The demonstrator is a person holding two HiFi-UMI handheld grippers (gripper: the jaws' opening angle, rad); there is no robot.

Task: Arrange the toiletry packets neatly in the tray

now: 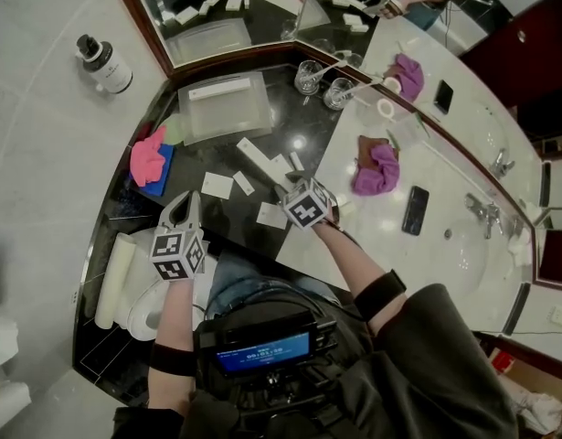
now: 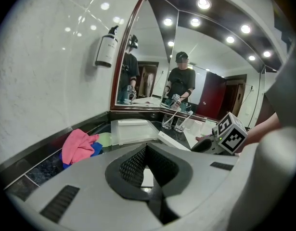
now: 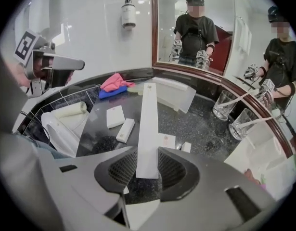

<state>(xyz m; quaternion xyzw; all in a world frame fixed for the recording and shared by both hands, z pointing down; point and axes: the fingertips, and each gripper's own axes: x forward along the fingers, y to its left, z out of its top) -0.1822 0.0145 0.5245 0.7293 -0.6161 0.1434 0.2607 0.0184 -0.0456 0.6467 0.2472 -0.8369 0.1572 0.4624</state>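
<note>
My right gripper (image 1: 292,187) (image 3: 148,163) is shut on the near end of a long white packet (image 1: 260,160) (image 3: 148,124), which hangs above the black counter and points toward the clear tray (image 1: 224,106) (image 3: 175,94). One flat white packet (image 1: 227,91) lies in the tray. Loose on the counter are a square packet (image 1: 217,186) (image 3: 115,116), a narrow one (image 1: 244,183) (image 3: 125,130) and another square one (image 1: 271,215) (image 3: 168,141). My left gripper (image 1: 185,201) (image 2: 148,170) is shut and empty at the counter's near left.
A pink cloth on a blue one (image 1: 149,157) lies left of the tray. Two glasses (image 1: 310,77) stand at the mirror behind it. A rolled towel (image 1: 114,280) is at the near left. On the white counter to the right are a purple cloth (image 1: 376,169) and a phone (image 1: 415,209).
</note>
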